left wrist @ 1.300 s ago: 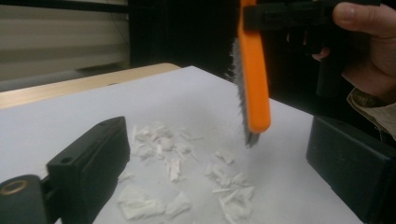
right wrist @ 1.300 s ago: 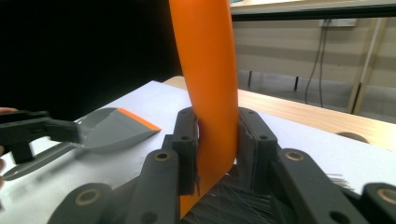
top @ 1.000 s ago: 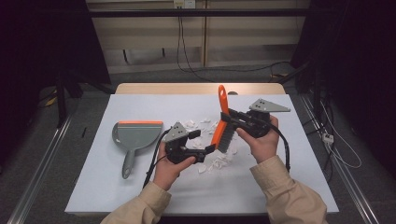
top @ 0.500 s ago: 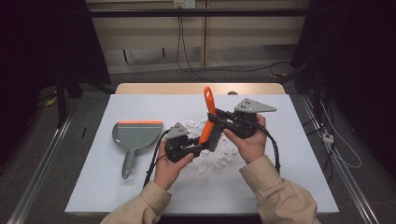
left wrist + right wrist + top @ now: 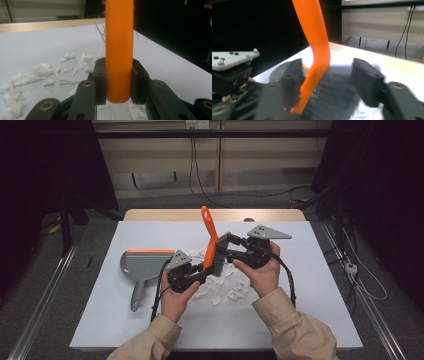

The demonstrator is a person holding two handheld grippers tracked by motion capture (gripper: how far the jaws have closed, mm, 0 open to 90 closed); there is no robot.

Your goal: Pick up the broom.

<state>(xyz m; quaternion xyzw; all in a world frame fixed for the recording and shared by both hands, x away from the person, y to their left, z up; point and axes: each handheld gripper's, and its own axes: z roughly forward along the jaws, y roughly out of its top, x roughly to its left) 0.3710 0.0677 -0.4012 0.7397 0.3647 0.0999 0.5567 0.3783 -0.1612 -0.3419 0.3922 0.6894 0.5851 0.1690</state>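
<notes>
High view: orange brush (image 5: 209, 239) upright above the white table (image 5: 310, 315), handle end up, over scattered white scraps (image 5: 227, 287). Left gripper (image 5: 199, 275) clamped on the brush's lower end; in the left gripper view, both pads pressed against the orange shaft. Right gripper (image 5: 225, 251) beside the bristle block, jaws just opened, standing apart around the brush. Grey dustpan (image 5: 141, 266) flat on the table, left of both hands.

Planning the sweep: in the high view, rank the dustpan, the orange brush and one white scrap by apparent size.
1. Dustpan, handle included, and brush look alike in length; the raised brush sits nearer the camera, so unranked.
2. White scrap, far smallest.
</notes>
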